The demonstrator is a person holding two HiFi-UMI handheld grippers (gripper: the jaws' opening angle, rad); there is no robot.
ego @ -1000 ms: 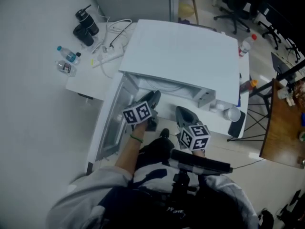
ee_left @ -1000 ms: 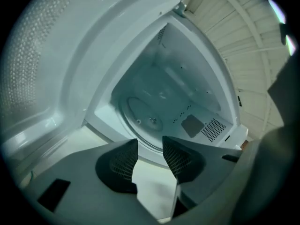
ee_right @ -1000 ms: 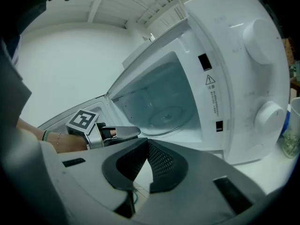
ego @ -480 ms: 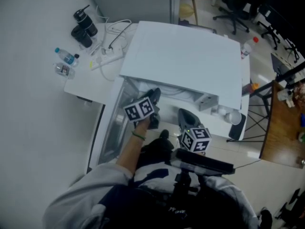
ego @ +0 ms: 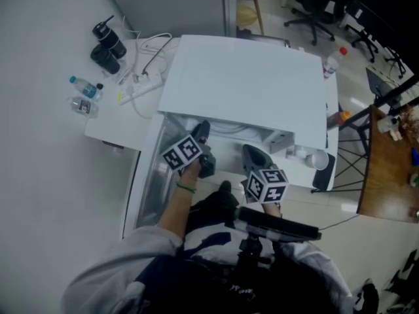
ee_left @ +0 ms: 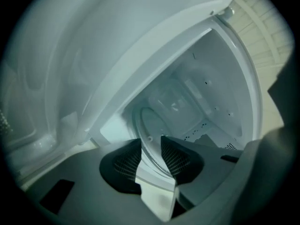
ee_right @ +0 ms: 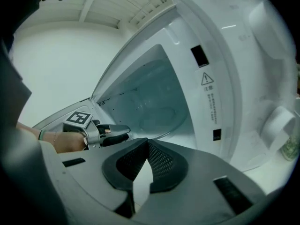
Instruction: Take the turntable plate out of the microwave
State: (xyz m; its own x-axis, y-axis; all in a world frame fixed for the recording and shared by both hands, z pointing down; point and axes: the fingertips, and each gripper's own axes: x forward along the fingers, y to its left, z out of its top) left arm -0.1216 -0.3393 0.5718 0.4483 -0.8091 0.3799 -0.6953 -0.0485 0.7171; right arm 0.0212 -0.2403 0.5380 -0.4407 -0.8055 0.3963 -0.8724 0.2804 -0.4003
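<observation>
Left tool (ee_left: 151, 138) reached into the open microwave (ego: 249, 84) on the white counter (ego: 108, 120). Its jaws were closing with the near rim of the glass turntable plate (ee_left: 154, 122) between them. The plate lay on the oven floor. Right tool (ee_right: 147, 141) hung at the opening, jaws together, empty.

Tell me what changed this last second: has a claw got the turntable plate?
The left claw reached deeper into the microwave and its jaws are closing, with the rim of the turntable plate between them, not yet pinched. The right claw stays shut outside; the door stays open.
</observation>
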